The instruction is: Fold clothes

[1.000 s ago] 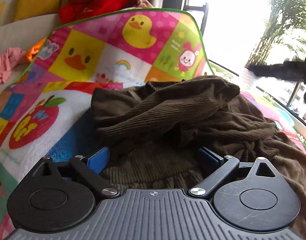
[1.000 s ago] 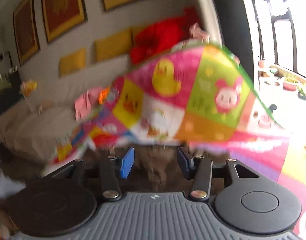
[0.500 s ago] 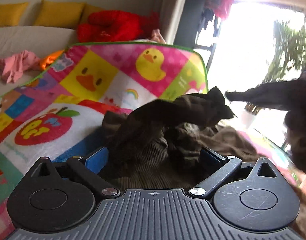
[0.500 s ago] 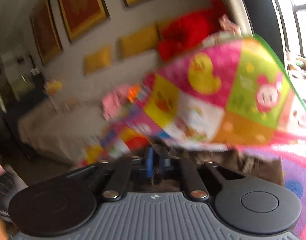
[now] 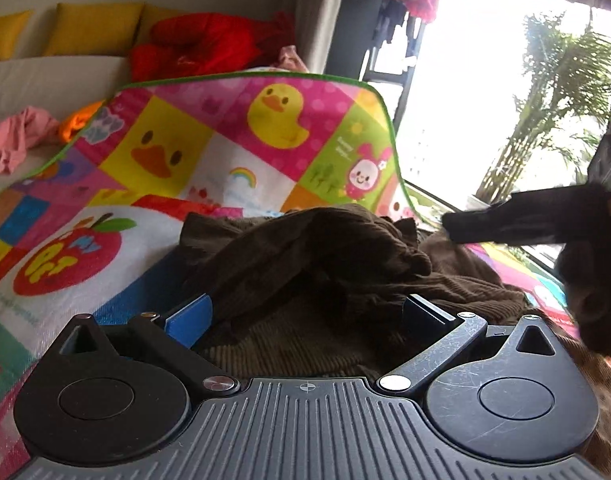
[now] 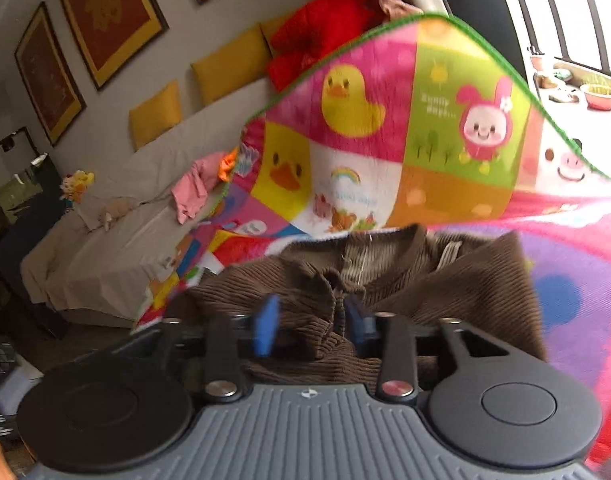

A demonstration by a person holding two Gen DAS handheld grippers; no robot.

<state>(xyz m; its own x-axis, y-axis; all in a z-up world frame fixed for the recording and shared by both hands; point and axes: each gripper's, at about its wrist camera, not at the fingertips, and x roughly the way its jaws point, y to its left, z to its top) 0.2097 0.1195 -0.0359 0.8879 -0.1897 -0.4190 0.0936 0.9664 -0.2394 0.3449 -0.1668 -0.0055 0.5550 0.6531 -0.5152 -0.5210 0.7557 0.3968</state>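
- On the play mat (image 5: 105, 208), the brown sweater (image 5: 325, 264) lies crumpled in a heap, its collar toward the mat's raised duck-print end.
- Left claw (image 5: 305, 312) is spread wide with sweater folds bunched between its blue pads (image 5: 189, 316); nothing looks pinched.
- Right claw (image 6: 309, 328) is opening, with ribbed cloth between its pads but apparently not gripped.
- Risk: closing on the heap could catch several layers, so the sweater lifts as a lump, not spread.
- Risk: the mat's curled edge near the sweater could be dragged along.
- Beyond the mat sit a sofa (image 6: 105, 240) with pink clothes (image 6: 193, 188).
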